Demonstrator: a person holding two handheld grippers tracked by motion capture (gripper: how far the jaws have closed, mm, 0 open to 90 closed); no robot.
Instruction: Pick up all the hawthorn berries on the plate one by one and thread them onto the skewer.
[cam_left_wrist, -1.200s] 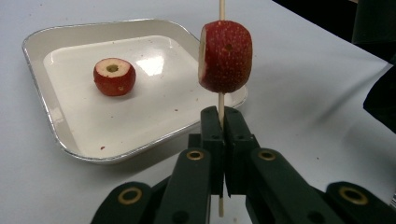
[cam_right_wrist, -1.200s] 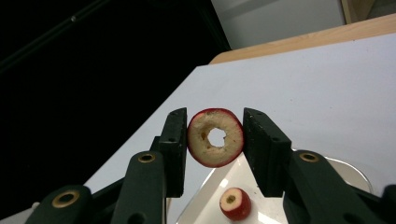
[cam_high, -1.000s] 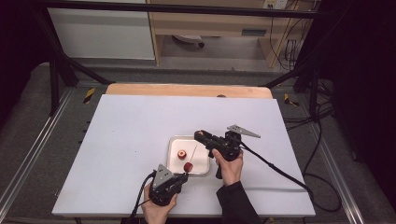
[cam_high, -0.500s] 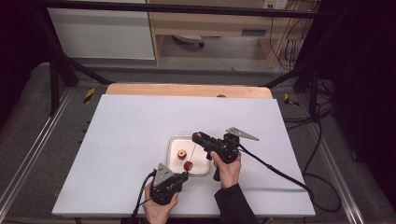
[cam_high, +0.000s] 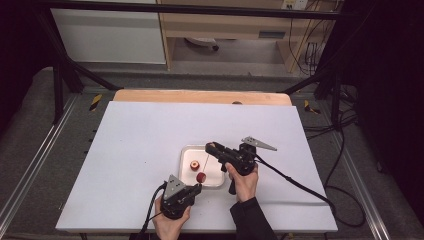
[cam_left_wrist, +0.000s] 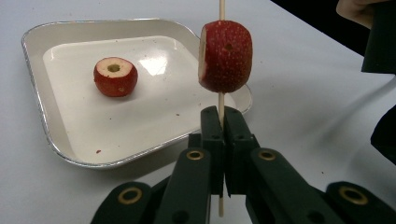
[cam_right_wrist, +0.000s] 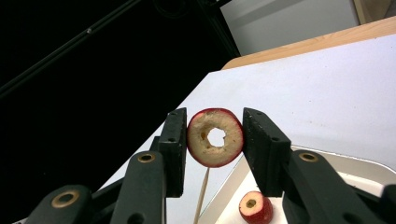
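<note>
Since the cored fruit ring (cam_right_wrist: 215, 137) pinched in the right gripper (cam_right_wrist: 215, 140) is light, soft and bruisable, grip its skin rim gently, while the left gripper (cam_left_wrist: 223, 140), clamped on the thin brittle skewer (cam_left_wrist: 221, 100), holds low.

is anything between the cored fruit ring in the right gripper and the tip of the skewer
Nothing visible blocks it. The right gripper holds the fruit ring in open air; the skewer, clamped upright by the left gripper, already carries one fruit piece, with its tip bare above.

The surface (cam_high: 150, 145) lies bare toward the frame's upper left; only the tray (cam_high: 186, 152) at lower centre obstructs.
</note>
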